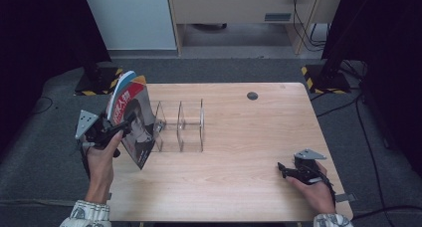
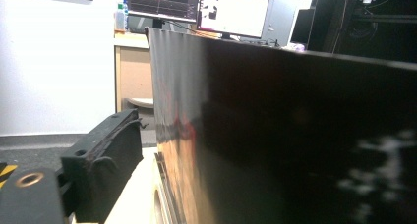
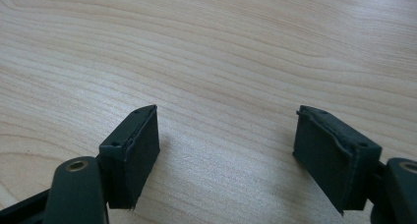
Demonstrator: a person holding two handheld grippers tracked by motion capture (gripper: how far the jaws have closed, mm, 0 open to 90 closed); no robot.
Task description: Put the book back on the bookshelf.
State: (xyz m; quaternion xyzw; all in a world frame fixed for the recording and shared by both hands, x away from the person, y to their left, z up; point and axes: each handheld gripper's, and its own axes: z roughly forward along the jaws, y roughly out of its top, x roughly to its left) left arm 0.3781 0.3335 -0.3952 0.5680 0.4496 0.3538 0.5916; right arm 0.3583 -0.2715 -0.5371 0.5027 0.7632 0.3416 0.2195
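Note:
A magazine (image 1: 130,118) with a dark cover and red spine stands tilted at the table's left edge, leaning on the left end of a clear acrylic rack (image 1: 181,125). My left gripper (image 1: 124,127) sits at its near edge, held by a hand. In the left gripper view the dark cover (image 2: 275,135) lies between the jaws. One pad (image 2: 113,155) stands a slim gap off it, and the other jaw is hidden behind the cover. My right gripper (image 1: 281,168) rests at the table's front right, open over bare wood (image 3: 226,116).
The wooden table (image 1: 239,152) has a small black round hole (image 1: 252,95) near its back edge. Black stands with yellow-black striped bases (image 1: 323,80) flank the table on the floor. Monitors (image 2: 231,13) sit on a desk beyond.

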